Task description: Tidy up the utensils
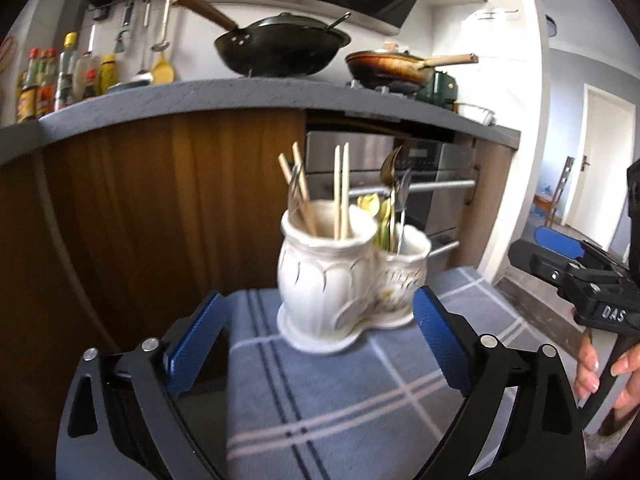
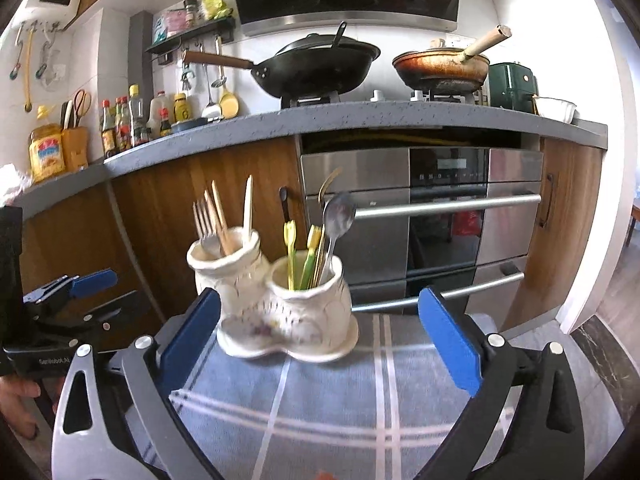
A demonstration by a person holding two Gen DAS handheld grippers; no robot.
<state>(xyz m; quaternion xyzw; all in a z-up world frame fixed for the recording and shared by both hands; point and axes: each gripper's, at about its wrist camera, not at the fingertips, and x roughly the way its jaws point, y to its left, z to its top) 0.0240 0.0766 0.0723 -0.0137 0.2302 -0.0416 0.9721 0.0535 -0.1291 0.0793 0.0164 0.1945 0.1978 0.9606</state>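
Observation:
A white ceramic double-cup utensil holder (image 1: 340, 280) (image 2: 280, 304) stands on a blue plaid cloth (image 1: 340, 400) (image 2: 340, 400). One cup holds wooden chopsticks (image 1: 342, 192) (image 2: 218, 216) and a fork (image 2: 202, 224). The other holds metal spoons (image 1: 394, 188) (image 2: 338, 220) and yellow-green utensils (image 2: 304, 252). My left gripper (image 1: 320, 340) is open and empty, just in front of the holder. My right gripper (image 2: 320, 336) is open and empty, its fingers on either side of the holder's front. Each gripper shows in the other's view, the right gripper (image 1: 560, 264) and the left gripper (image 2: 80, 292).
Behind the cloth are wooden cabinet doors (image 2: 160, 208) and a steel oven (image 2: 440, 216) with bar handles. The grey counter (image 2: 360, 118) above carries a black wok (image 2: 320, 64), a frying pan (image 2: 440, 66) and sauce bottles (image 2: 128, 120). A doorway (image 1: 600, 160) is to the right.

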